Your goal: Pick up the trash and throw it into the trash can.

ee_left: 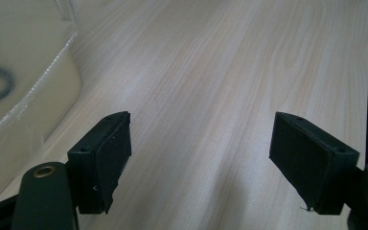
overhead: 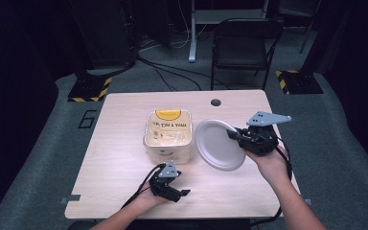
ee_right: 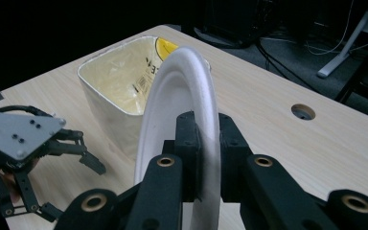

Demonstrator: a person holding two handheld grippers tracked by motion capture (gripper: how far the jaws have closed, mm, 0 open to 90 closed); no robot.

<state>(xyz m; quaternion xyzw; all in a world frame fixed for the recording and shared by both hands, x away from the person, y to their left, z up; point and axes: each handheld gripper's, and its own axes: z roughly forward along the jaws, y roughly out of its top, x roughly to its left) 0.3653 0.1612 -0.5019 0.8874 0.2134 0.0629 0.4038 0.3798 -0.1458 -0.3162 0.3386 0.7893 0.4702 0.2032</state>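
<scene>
Two claws, one per hand, both over the light wood bench (overhead: 124,143). Landmark is the translucent square tub (overhead: 168,134) with yellow printed label, sitting mid-bench. Right claw (overhead: 235,135) is just right of the tub, forearm coming in from the bottom edge and angling up-left, hand (overhead: 268,160) wrapped round the claw body, grey three-cornered plate on top. Its jaws are clamped on the rim of one white paper plate (overhead: 219,144); right gripper view shows the plate (ee_right: 182,120) held on edge, nearly upright, rim pinched between the two black jaws, tub (ee_right: 120,91) behind it and open-topped. From the high view the plate's near edge looks close to the bench and its left edge is just beside the tub wall; touching or not, cannot tell. Left claw (overhead: 176,191) is in front of the tub, toward the person, low over the bench, forearm entering from the bottom-left, cable trailing back. Its jaws are spread wide with nothing between them; left gripper view shows bare wood grain in the gap and the tub (ee_left: 24,91) at the frame's left. Count: one tub, one plate, two claws, two hands. Behind the bench, past the tub, one black folding chair (overhead: 243,45) on grey carpet, one round cable hole (overhead: 215,102) in the bench's far edge.
</scene>
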